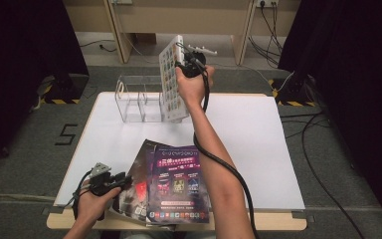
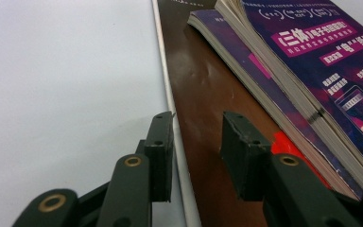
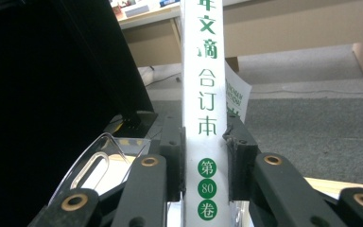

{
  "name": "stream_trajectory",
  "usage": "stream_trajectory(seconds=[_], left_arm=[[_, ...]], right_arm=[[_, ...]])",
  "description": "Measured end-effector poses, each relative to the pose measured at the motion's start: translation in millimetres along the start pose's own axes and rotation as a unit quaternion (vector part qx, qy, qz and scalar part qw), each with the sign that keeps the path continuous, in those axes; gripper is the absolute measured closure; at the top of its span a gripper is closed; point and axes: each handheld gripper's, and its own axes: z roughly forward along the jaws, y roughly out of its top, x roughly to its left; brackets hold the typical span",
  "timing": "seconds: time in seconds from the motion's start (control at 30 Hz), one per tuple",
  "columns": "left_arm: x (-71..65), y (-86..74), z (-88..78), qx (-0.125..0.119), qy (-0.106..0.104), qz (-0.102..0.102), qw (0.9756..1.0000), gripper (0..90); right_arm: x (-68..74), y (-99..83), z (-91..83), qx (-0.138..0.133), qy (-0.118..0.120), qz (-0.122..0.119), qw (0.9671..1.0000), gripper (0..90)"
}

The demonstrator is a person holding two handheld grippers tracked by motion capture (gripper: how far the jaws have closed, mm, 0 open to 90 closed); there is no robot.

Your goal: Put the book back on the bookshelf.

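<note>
Two bare forearms reach in from the near edge of the white table, no sleeves on either. Each hand grips a black tool: the left gripper, near the table's front left corner, carries a grey three-cornered plate on top and trails a black cable; the right gripper, above the table's far edge, trails a thick black cable looping down along the forearm. Both have matt black, blocky jaws on linked arms with brass-coloured rivets and small screw holes.

Lab recording bay, black curtains, hazard-taped stands, floor cables
</note>
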Motion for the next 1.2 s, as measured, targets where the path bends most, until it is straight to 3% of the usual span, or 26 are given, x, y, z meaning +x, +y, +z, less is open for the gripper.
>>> stream_trajectory(seconds=[0.27, 0.53, 0.77, 0.97, 1.2], left_arm=[[0.5, 0.4, -0.2, 0.0, -0.001, 0.0, 1.0, 64.0], [0.1, -0.1, 0.7, 0.002, -0.004, 0.0, 1.0, 64.0], [-0.3, -0.4, 1.7, 0.002, -0.003, 0.002, 1.0, 63.8], [-0.2, 0.0, 1.1, 0.001, -0.003, 0.002, 1.0, 63.7], [-0.5, 0.3, 0.6, -0.001, -0.004, 0.0, 1.0, 63.6]], right_arm=[[-1.5, 1.0, 8.6, 0.002, 0.006, 0.007, 0.9999, 73.9], [-2.1, 1.9, 16.9, -0.009, -0.007, 0.007, 0.9999, 73.9], [-2.8, -6.0, 19.1, -0.017, -0.009, -0.001, 0.9998, 73.7], [-0.9, -25.1, 14.7, -0.029, -0.016, -0.025, 0.9991, 73.4], [-1.1, -33.3, 10.1, -0.037, -0.015, -0.029, 0.9988, 73.0]])
